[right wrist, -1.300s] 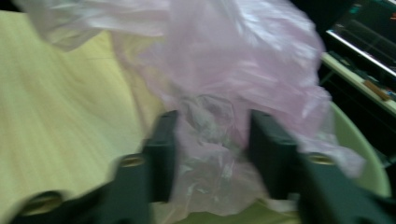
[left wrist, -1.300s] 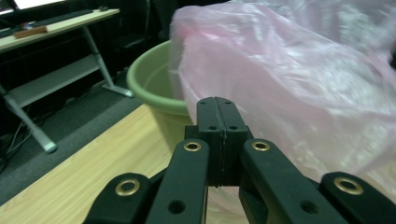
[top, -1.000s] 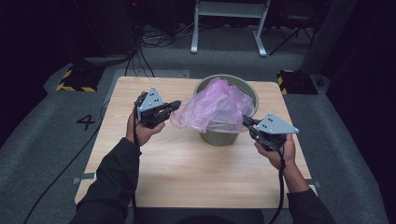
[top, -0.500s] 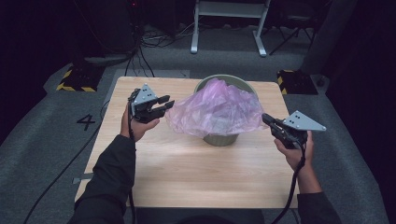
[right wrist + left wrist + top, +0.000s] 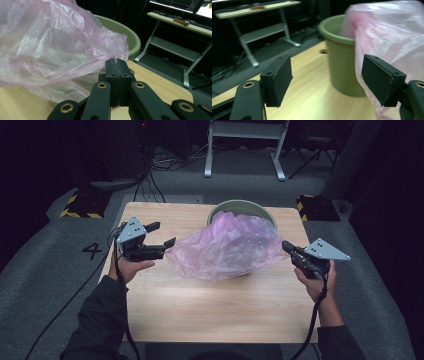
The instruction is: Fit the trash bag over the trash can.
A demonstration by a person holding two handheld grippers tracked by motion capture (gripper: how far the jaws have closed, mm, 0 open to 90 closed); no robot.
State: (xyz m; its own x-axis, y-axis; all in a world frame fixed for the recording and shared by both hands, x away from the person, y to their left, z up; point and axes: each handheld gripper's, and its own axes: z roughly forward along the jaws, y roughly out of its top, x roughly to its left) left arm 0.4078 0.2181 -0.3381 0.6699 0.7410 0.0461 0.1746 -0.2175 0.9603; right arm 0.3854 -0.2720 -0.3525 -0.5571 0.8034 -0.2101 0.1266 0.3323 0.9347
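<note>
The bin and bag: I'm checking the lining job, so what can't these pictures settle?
- Inside of the bin: high view, covered by the bag.
- Bin's base: left gripper view, behind the bag and the gripper's own right-hand pad.
- Bag edge in the right gripper: its own view, jaws shut, film pinched out of sight.
- Bag's mouth: crumpled, can't tell.

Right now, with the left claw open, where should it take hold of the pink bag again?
On the loose film edge of the pink bag facing the left claw, coming in level from the table's left. That side hangs free outside the green bucket, thin enough to pinch, while the right claw is shut on the opposite edge.
</note>
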